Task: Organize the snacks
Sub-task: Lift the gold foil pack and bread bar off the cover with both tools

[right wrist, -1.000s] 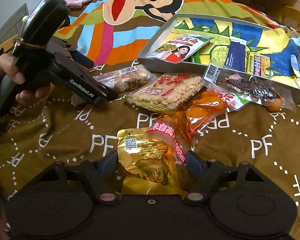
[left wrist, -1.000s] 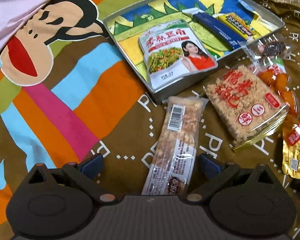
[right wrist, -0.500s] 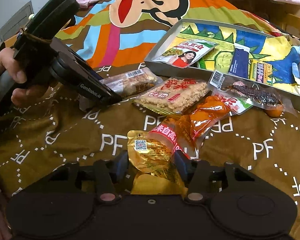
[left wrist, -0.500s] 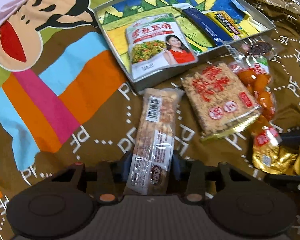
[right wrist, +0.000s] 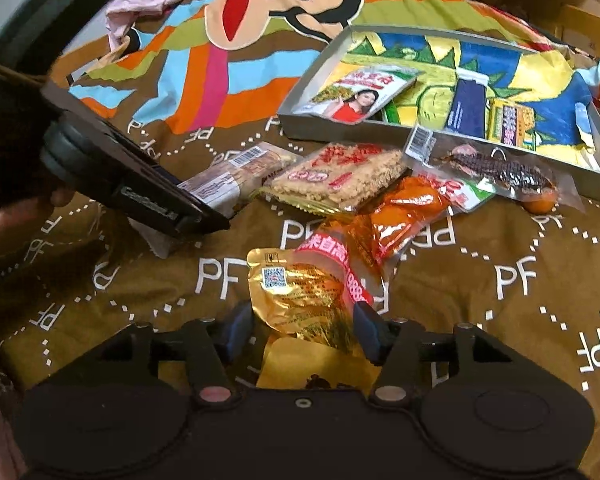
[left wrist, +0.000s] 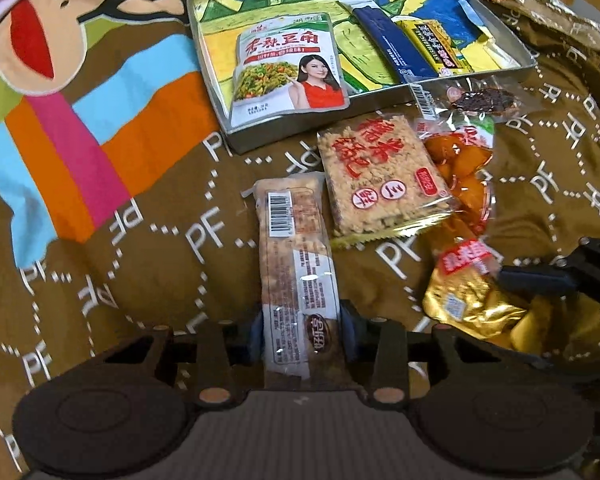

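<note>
My left gripper (left wrist: 302, 330) is shut on the near end of a long clear-wrapped snack bar (left wrist: 294, 256) that lies on the brown PF-print blanket; the bar also shows in the right wrist view (right wrist: 236, 176). My right gripper (right wrist: 304, 332) is shut on a gold foil snack packet (right wrist: 300, 300), also visible in the left wrist view (left wrist: 468, 300). A grey tray (left wrist: 214, 80) with a colourful lining holds a green-bean snack pouch (left wrist: 288, 68), a blue packet (left wrist: 388, 44) and a yellow packet (left wrist: 436, 48).
Between the grippers and the tray lie a square rice-cracker pack (left wrist: 380, 176), an orange snack bag (left wrist: 464, 168) and a clear pack with dark dried food (left wrist: 480, 98) resting against the tray's edge. A cartoon monkey face (left wrist: 48, 32) covers the blanket's far left.
Both grippers have closed: the left on the snack bar, the right on the gold packet. Both have moved forward over their packets since the earliest frames.
</note>
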